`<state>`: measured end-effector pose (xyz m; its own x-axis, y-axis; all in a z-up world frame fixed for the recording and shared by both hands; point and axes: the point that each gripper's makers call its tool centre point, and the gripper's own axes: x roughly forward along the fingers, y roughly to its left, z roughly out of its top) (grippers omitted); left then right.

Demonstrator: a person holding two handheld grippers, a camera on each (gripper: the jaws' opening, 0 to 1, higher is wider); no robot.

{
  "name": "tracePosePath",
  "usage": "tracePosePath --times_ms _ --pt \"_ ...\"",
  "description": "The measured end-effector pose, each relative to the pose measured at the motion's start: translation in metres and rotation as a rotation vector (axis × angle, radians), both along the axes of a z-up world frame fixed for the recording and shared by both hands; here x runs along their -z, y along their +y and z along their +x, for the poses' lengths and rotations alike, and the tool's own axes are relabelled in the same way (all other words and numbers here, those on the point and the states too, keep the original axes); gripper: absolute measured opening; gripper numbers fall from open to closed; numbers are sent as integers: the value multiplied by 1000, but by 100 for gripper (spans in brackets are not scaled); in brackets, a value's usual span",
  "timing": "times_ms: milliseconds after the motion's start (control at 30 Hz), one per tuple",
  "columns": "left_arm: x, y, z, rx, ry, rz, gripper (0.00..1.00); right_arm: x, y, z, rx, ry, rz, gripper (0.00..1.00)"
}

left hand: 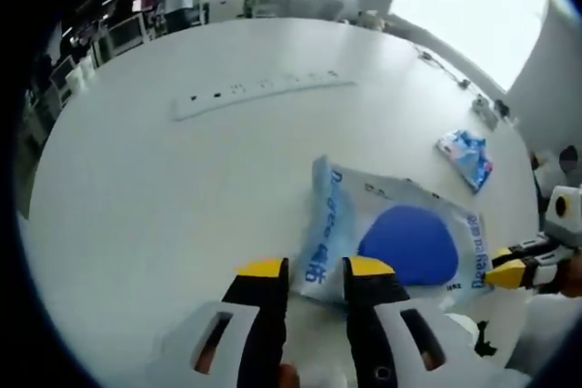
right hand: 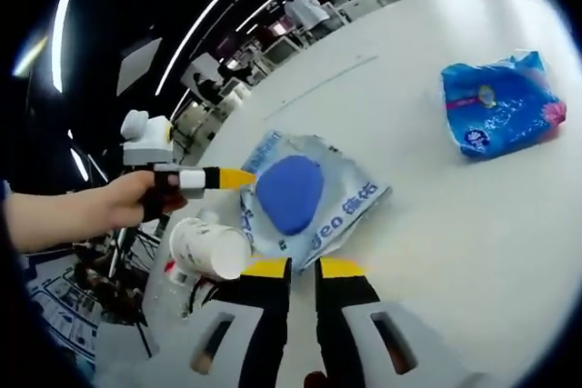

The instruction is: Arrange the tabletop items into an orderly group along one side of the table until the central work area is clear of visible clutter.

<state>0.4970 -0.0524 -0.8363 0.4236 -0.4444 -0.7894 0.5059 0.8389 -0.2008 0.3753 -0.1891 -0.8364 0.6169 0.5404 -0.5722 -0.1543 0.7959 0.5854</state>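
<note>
1. Left gripper (left hand: 315, 267): jaws parted by a narrow gap, nothing between them, tips just short of the near edge of the big pouch (left hand: 400, 238), white and pale blue with a dark blue oval.
2. Right gripper (right hand: 295, 267): jaws likewise slightly apart and empty, hovering at the opposite edge of the same pouch (right hand: 309, 197).
3. Seen from the right gripper view: the left gripper's yellow tip (right hand: 232, 178), held in a hand (right hand: 127, 199), touching or nearly touching the pouch's far corner; cannot tell which.
4. Just left of the right gripper: a white paper cup (right hand: 207, 247) lying on its side at the table edge, close to the pouch.
5. Well ahead and to the right: a smaller blue packet (right hand: 502, 104), apart from everything else.
6. Far beyond the left gripper: a long white power strip (left hand: 259, 94) on the white table (left hand: 136, 197).
7. Step in hand, by judgement: closing in on the pouch from two sides, not yet gripped.
8. Next move likely calls for pinching a pouch edge flat and low, then sliding it toward the cup's side; thin film may slip or crumple.
</note>
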Motion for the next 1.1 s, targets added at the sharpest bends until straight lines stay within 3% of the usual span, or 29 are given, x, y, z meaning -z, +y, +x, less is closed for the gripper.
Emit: tracePosePath --times_ms 67,233,333,667,1000,1100 --pt "-2 5 -1 -1 -12 4 4 -2 -4 2 21 -3 13 2" --pt "-2 2 -9 18 -5 -14 0 -5 -12 8 29 -17 -23 0" --pt "-4 1 -12 30 -2 -23 0 -9 -23 16 42 -47 -82 0" --pt "-25 -3 -17 -5 -23 -93 0 -35 -45 52 25 -156 -159 0" --pt "-51 -24 -17 -25 -70 -171 0 -51 -70 80 -60 -252 -311 0" --pt "-50 -31 -19 -23 -69 -176 0 -51 -78 85 -60 -249 -312 0"
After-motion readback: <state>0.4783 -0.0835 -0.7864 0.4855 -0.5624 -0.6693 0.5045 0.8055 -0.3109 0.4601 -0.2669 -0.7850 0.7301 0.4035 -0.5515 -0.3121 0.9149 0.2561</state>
